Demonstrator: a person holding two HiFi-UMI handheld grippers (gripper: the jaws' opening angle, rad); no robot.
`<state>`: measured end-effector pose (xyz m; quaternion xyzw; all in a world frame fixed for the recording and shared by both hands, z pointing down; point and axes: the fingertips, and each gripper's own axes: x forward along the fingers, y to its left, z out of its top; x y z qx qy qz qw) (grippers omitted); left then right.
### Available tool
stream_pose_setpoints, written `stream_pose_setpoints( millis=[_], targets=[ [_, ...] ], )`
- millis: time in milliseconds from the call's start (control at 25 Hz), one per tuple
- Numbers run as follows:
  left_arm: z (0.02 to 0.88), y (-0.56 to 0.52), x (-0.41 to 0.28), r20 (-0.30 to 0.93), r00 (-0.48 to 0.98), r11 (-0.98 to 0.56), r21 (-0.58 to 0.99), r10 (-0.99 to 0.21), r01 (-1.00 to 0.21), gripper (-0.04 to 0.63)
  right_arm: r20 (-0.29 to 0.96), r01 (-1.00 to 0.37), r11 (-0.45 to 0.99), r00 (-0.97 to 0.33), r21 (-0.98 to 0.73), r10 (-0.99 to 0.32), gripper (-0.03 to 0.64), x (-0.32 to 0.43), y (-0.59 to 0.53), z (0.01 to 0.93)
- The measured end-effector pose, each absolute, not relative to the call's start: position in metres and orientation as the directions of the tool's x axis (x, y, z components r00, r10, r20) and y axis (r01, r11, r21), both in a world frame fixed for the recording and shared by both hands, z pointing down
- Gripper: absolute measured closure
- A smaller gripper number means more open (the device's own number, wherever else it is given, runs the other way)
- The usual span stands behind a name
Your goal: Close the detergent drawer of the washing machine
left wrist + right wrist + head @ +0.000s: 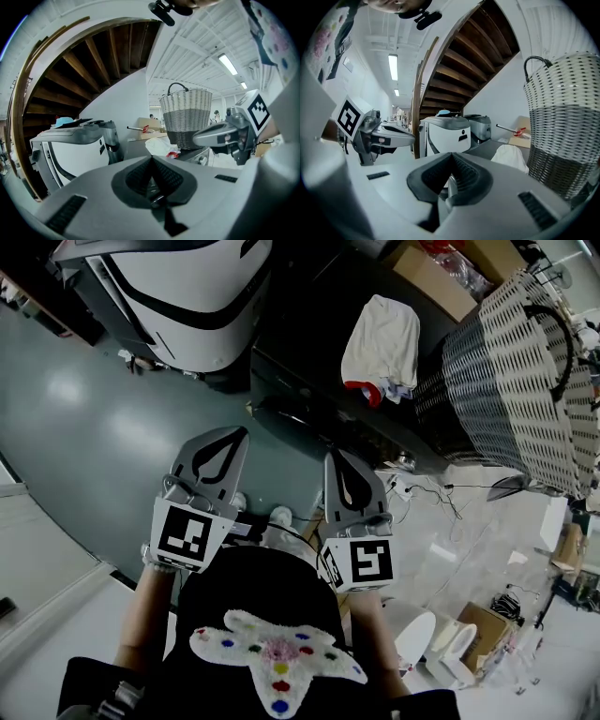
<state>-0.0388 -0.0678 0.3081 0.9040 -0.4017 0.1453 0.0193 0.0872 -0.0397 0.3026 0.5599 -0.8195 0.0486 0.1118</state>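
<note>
Nearest us: black garment bearing a white star-shaped patch with coloured dots (277,657), worn by the person who holds both tools.

Left tool (230,442): grey jaws with ribbed dark pads, pressed together, nothing between them. It hangs in the air over the grey floor (84,427).

Right tool (339,465): same make, jaws likewise closed on nothing, just beside its partner.

Dark-topped washing machine (309,381): we take the low dark unit ahead of both tools for it. It is well apart from their tips.

Detergent drawer: we can make it out in no view, so we cannot say how far it stands out. We judge it to sit somewhere on the machine's front face.

White cloth with a red edge (380,338): lies on the machine's top, near the front edge.

Tall woven basket, pale above and grey below (525,371): stands on the same top, right of the cloth.

White appliance with a dark grey lid (187,296): left of the machine.

Loose dark cables (441,491): on the pale floor at the right.

Hazards, as we judge them:
- Closed tips pushing a smooth drawer face may skid off, leaving it part open or skewed.
- The cloth could droop and catch in the gap.
- A careless approach might nudge the basket.
- The cables could snag a foot as the person steps in.
</note>
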Motion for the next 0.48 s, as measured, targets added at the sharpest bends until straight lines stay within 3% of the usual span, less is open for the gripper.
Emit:
stream_pose_setpoints(
  millis=[480],
  targets=[
    [0.3089,-0.0651,-0.0397,0.284,0.637,-0.681,-0.086,-0.717,-0.728,0.584,0.246,-0.923,0.383,-0.362,0.042,-0.899,0.612,0.0804,-0.0380,0.3055]
  ],
)
